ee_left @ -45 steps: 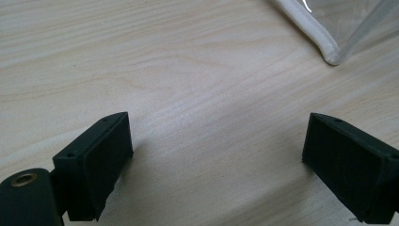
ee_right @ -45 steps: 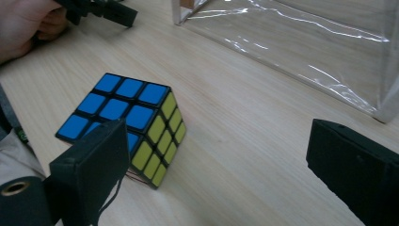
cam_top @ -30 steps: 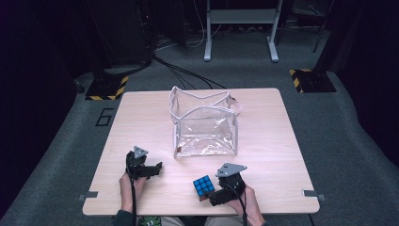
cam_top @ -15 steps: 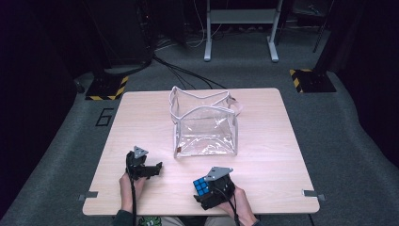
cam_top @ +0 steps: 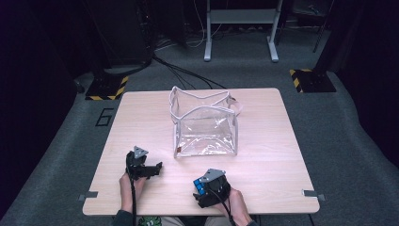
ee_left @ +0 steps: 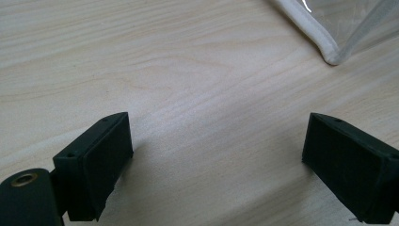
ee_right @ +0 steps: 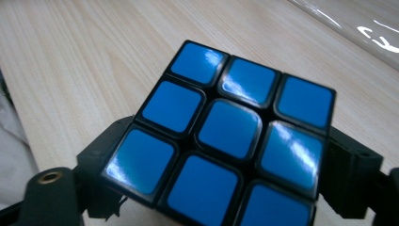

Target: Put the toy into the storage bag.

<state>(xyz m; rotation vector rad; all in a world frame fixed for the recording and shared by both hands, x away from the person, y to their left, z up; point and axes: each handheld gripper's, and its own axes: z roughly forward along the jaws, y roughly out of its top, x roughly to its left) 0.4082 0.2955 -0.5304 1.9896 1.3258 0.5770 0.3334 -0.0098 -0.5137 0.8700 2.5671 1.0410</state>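
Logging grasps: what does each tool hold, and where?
Right tool grips the cube by two opposite sides; its jaws just closed. Left tool holds nothing.

A clear plastic bag (cam_top: 205,127) with white trim stands upright near the middle of the wooden table (cam_top: 277,141). The left gripper (cam_top: 149,169) lies in front of the bag's left corner, jaws pointing right. The right gripper (cam_top: 201,192) sits nearer the table's front edge, in front of the bag; its jaws have just been closing around a blue-faced puzzle cube (cam_top: 199,187).
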